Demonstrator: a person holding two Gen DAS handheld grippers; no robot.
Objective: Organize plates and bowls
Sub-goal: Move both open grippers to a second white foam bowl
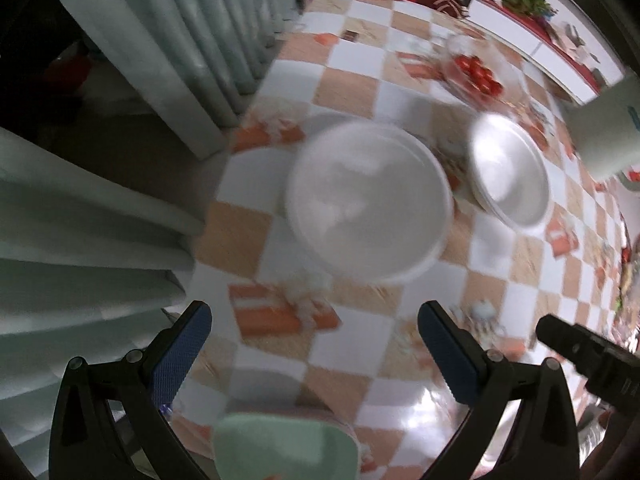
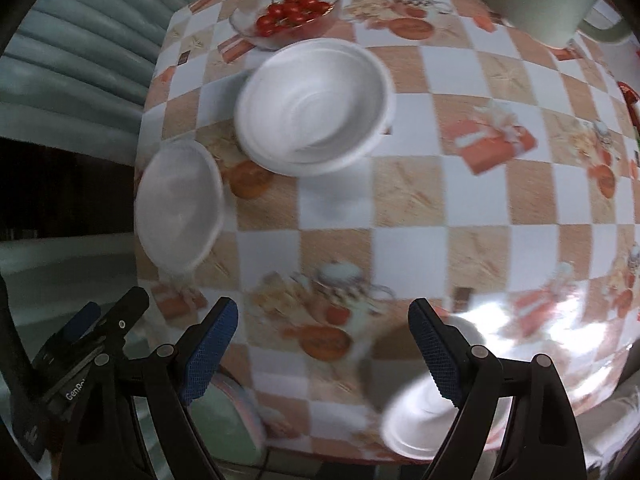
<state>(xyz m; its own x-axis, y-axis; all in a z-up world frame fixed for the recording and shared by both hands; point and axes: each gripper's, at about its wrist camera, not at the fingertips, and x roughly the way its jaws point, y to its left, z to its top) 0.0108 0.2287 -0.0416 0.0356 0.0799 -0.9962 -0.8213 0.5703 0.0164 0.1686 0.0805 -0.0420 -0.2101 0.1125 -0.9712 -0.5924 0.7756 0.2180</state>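
A blurred white plate (image 1: 368,204) lies on the checkered tablecloth ahead of my left gripper (image 1: 316,320), which stands open and empty above the cloth. To the plate's right sit stacked white bowls (image 1: 508,168). In the right wrist view the same bowls (image 2: 316,108) are ahead at centre and the plate (image 2: 178,204) sits left, near the table edge. My right gripper (image 2: 323,312) is open with nothing between its fingers. A small white dish (image 2: 416,424) shows beside its right finger. A pale green plate (image 1: 284,448) (image 2: 228,420) lies at the near edge.
A glass bowl of tomatoes (image 2: 288,12) (image 1: 474,72) stands beyond the bowls. A pale mug (image 2: 540,0) (image 1: 604,128) is at the far right. The table's left edge (image 2: 140,160) drops off beside ribbed grey fabric (image 1: 100,220). Each gripper shows in the other's view.
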